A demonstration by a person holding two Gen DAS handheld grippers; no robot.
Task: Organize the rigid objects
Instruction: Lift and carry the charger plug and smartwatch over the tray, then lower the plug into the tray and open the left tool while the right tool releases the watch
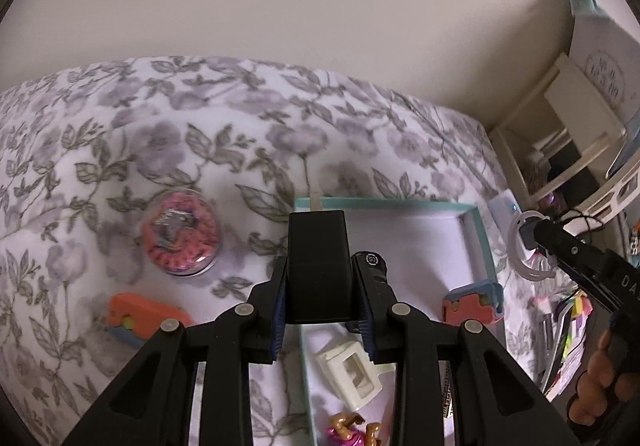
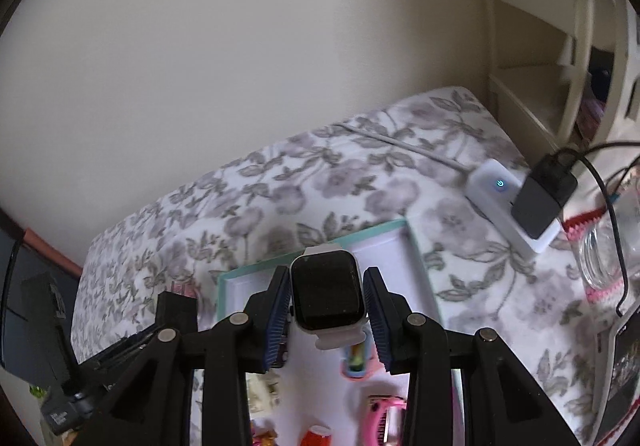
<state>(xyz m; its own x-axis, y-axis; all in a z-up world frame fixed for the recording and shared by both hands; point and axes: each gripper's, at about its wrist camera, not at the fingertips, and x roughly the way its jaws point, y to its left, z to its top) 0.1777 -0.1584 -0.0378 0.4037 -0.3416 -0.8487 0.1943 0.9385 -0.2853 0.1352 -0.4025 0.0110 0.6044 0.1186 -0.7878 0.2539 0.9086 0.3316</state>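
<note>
My left gripper is shut on a black charger block, held over the near left edge of a white tray with a teal rim on the floral bedspread. My right gripper is shut on a white smartwatch with a dark screen, held above the same tray. In the tray lie a white clip, a black cylinder, a pink-gold toy and a pink comb. The right gripper also shows at the right in the left wrist view.
On the bedspread left of the tray lie a round clear case with pink beads and an orange toy. A second orange toy leans on the tray's right rim. A white power strip with a black plug, a glass and shelves stand to the right.
</note>
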